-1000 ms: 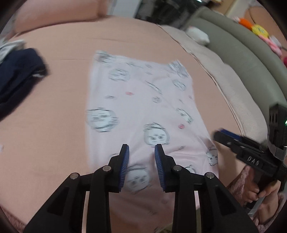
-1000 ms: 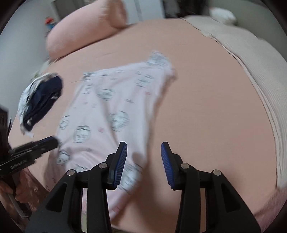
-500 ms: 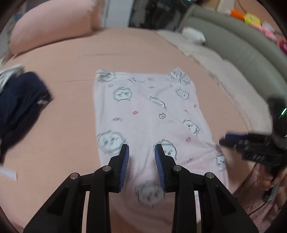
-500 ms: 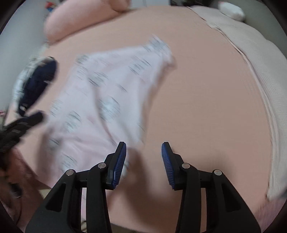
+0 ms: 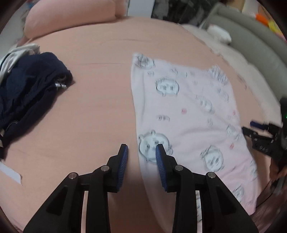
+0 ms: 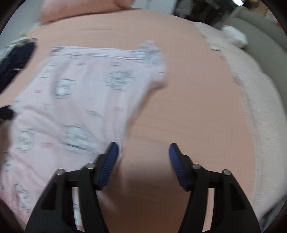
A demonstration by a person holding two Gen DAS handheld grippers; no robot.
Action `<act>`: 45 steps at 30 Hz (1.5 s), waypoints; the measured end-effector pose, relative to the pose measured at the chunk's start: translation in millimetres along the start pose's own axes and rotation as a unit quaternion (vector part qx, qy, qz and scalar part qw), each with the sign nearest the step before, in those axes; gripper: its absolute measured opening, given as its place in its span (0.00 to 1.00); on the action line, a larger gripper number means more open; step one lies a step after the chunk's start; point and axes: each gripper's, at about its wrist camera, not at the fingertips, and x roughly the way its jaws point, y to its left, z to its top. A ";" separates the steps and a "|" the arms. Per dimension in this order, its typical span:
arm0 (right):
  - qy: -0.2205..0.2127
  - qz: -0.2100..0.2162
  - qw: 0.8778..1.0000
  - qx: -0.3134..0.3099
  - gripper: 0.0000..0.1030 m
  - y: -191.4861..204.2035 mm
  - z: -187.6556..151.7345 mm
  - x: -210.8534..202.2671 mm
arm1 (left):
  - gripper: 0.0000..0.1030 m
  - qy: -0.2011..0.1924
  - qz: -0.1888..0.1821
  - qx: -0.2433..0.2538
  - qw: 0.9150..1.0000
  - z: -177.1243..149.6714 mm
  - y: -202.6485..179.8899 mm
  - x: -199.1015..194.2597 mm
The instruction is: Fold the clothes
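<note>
1. Blue ribbed pads lined the black fingers of both claws; the left gripper [image 5: 141, 152] sat nearest its lens, jaws parted with a moderate gap, nothing between them.
2. The left gripper hovered astride the near left edge of the pink printed garment [image 5: 190, 121]: one pad over bare sheet, the other over a cartoon-face print.
3. The right gripper [image 6: 143, 152] was spread wide and empty. Its left pad lay over the garment's near right edge [image 6: 80, 107]; its right pad over bare sheet. Contact with the cloth could not be told, since that view was blurred.
4. The garment lay flat on the peach bedsheet [image 5: 89, 107], roughly rectangular, its near end toward the bed's edge.
5. At the right margin of the left view, the right gripper [image 5: 258, 132] showed from the side, just off the garment's right edge, with the hand [image 5: 278, 170] behind it.
6. Well apart to the left, a crumpled navy garment [image 5: 25, 93] rested on the sheet, pale cloth [image 5: 18, 53] behind it.
7. Farther right ran a beige knit blanket [image 6: 254, 111], with a white soft item [image 6: 235, 35] on it.
8. Farthest back sat a pink bolster [image 5: 71, 16] and a grey-green padded surround [image 5: 251, 44].
</note>
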 end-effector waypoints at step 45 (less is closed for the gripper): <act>0.020 0.098 0.995 0.030 0.49 62.0 -88.3 -55.0 | 0.78 0.104 0.075 0.083 0.988 -93.8 -30.6 -54.6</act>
